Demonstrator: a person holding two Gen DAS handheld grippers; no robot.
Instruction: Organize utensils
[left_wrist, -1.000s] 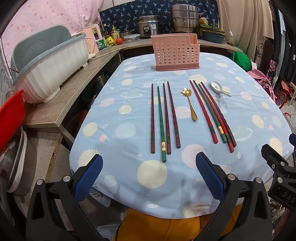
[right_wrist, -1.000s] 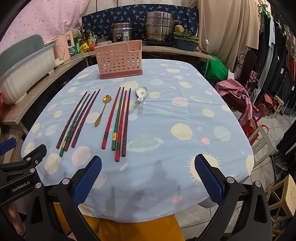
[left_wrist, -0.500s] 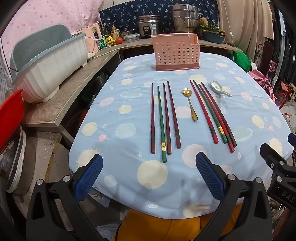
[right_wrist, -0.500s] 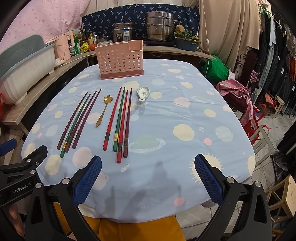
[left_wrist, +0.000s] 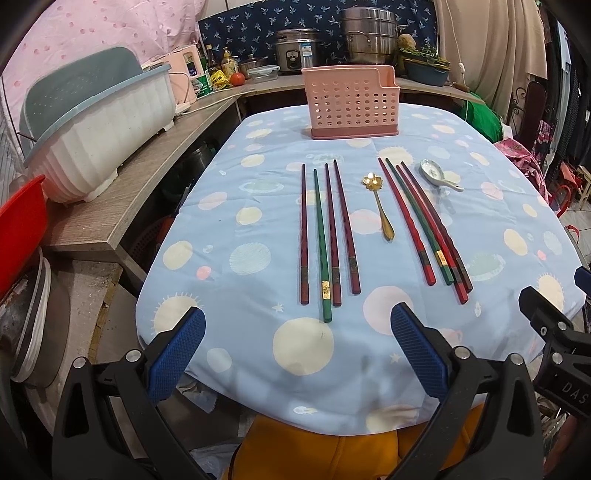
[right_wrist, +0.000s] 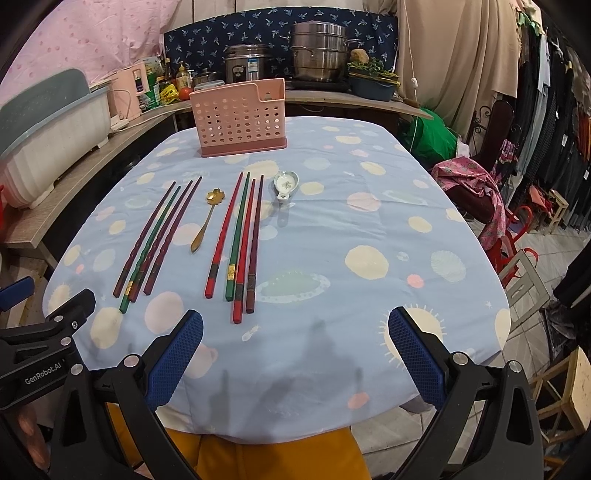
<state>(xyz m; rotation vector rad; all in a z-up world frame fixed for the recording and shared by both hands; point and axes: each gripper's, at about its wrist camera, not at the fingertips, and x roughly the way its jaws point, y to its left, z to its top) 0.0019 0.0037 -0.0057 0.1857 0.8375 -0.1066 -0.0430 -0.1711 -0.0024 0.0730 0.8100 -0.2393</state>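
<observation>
- While both hover at the near table edge, the left gripper (left_wrist: 297, 350) and right gripper (right_wrist: 295, 350) gape wide (nothing held).
- Red and green lacquered chopsticks (left_wrist: 325, 236), a gold flower-bowled spoon (left_wrist: 380, 203) and a white ceramic spoon (right_wrist: 285, 184) lie ahead; the pink perforated plastic caddy (left_wrist: 352, 107) stands beyond.

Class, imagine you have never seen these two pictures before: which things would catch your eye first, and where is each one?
Two groups of four chopsticks, one left and one right, lie in rows on the blue spotted tablecloth, with a gold spoon between them. A pink holder stands at the table's far end, and a white spoon lies just right of the chopsticks. Both open tools, left and right, sit at the near edge, holding nothing.
</observation>
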